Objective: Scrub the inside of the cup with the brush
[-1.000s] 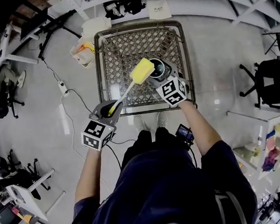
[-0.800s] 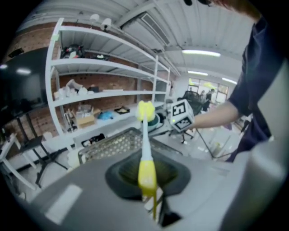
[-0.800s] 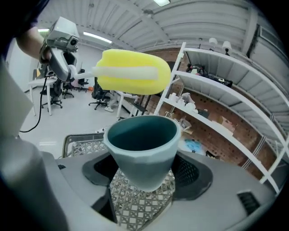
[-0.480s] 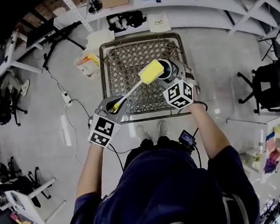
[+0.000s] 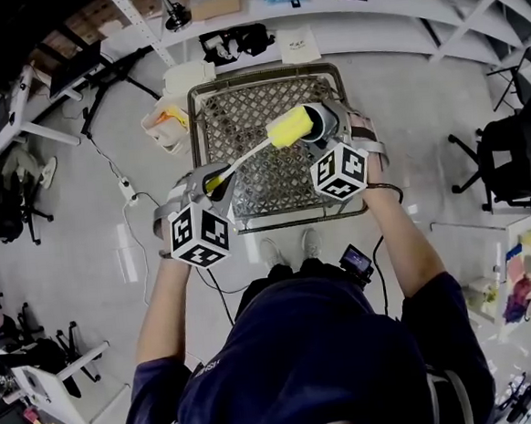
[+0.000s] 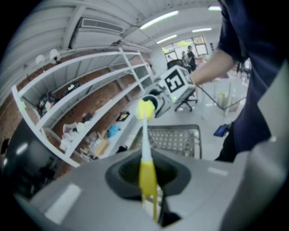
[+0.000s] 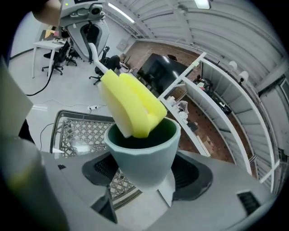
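Clamping brush, left hand-held gripper raised beside right hand-held gripper holding cup, brush head in cup mouth

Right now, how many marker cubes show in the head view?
2. One cube rides the left gripper holding the brush; the other rides the right gripper holding the cup. None seems hidden.

Head view looks down; opposed gripper views share the brush.

cup: pale grey-blue outside, dark green inside
brush: yellow sponge head, white stem, yellow handle
lattice table: grey, diamond mesh
shirt: navy
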Tool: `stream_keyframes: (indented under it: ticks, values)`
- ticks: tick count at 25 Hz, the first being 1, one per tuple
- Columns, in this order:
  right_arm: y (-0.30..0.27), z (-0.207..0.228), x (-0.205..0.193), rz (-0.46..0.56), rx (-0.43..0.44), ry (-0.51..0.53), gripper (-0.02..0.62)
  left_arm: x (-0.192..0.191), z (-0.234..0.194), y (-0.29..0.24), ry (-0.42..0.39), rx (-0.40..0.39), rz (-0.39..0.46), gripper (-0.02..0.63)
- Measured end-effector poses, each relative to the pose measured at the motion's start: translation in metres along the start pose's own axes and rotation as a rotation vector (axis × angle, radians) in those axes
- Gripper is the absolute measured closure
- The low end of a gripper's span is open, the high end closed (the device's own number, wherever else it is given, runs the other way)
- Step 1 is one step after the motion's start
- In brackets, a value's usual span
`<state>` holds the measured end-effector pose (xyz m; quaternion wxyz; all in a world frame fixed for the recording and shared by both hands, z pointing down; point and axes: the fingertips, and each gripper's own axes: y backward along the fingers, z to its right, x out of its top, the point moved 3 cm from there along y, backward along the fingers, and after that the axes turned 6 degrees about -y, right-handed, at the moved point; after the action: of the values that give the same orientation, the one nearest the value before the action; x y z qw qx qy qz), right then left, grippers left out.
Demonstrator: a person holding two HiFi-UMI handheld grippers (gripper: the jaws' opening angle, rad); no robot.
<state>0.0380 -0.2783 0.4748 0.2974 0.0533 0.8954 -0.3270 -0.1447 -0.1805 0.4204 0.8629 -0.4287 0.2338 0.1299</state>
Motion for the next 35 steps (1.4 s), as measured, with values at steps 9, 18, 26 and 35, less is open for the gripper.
stream_keyframes:
  ticks: [9, 18, 26, 35]
  values:
    - [0.001, -0.001, 0.005, -0.044, -0.024, 0.182, 0.25, 0.02, -0.005, -0.014, -0.238, 0.041, -0.075, 0.575]
    - [-0.004, -0.018, 0.012, -0.063, -0.001, 0.257, 0.25, 0.038, -0.008, -0.022, -0.431, 0.093, -0.159, 0.575]
    - [0.003, -0.02, 0.023, -0.026, -0.001, 0.26, 0.25, 0.029, -0.018, -0.031, -0.424, 0.09, -0.24, 0.575]
    - [0.001, -0.028, 0.012, -0.044, 0.03, 0.243, 0.25, 0.036, 0.003, -0.03, -0.431, 0.018, -0.188, 0.575]
